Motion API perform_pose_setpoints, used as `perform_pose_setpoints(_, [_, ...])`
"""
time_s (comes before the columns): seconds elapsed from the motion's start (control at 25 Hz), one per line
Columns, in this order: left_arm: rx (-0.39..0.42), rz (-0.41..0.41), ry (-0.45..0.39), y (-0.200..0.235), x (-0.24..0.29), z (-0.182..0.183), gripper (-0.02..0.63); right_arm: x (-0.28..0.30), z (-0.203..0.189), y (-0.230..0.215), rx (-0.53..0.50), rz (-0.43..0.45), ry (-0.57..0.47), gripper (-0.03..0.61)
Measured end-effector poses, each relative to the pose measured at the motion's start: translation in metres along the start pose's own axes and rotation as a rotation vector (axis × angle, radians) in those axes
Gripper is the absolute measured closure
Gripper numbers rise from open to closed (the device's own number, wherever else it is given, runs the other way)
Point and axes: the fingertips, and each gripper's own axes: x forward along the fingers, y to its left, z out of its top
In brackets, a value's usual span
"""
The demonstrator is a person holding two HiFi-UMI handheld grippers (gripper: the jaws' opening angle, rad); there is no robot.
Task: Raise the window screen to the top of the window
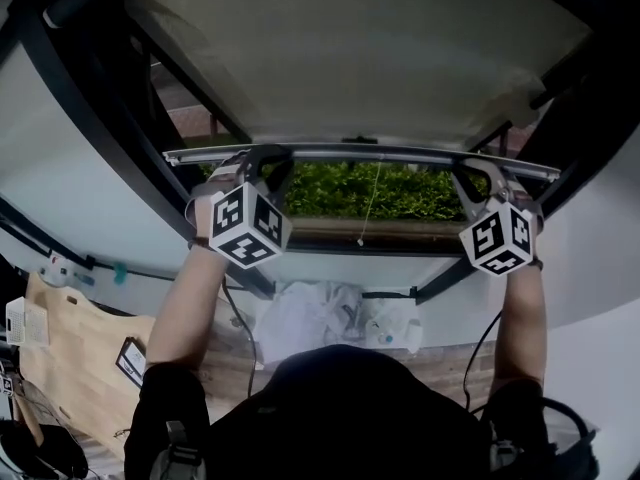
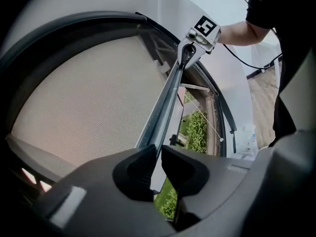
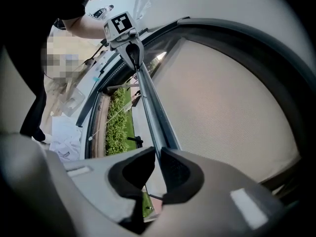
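Observation:
The beige window screen (image 1: 350, 58) fills the upper part of the window, and its grey bottom rail (image 1: 360, 155) runs level across the head view. My left gripper (image 1: 262, 168) is shut on the rail near its left end, and my right gripper (image 1: 478, 175) is shut on it near the right end. In the left gripper view the rail (image 2: 165, 102) passes between the closed jaws of the left gripper (image 2: 159, 154) and reaches the right gripper (image 2: 185, 56). The right gripper view mirrors this: the rail (image 3: 150, 107) sits in the right gripper (image 3: 159, 154), with the left gripper (image 3: 133, 53) at its far end.
A thin pull cord (image 1: 368, 203) hangs from the rail's middle over the green hedge (image 1: 370, 188) outside. The dark window frame (image 1: 90, 118) borders the screen on both sides. Crumpled white material (image 1: 310, 313) lies under the sill, with cardboard (image 1: 70, 348) on the floor to the left.

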Motion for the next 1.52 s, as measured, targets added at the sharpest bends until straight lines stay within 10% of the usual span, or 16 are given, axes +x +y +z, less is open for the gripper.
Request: perform_pose_setpoints(1.52, [0.105,0.128,-0.021,0.083,-0.044,0.051,0.572,-0.041,0.045,-0.087,-0.06,-0.079,-0.053,0.54])
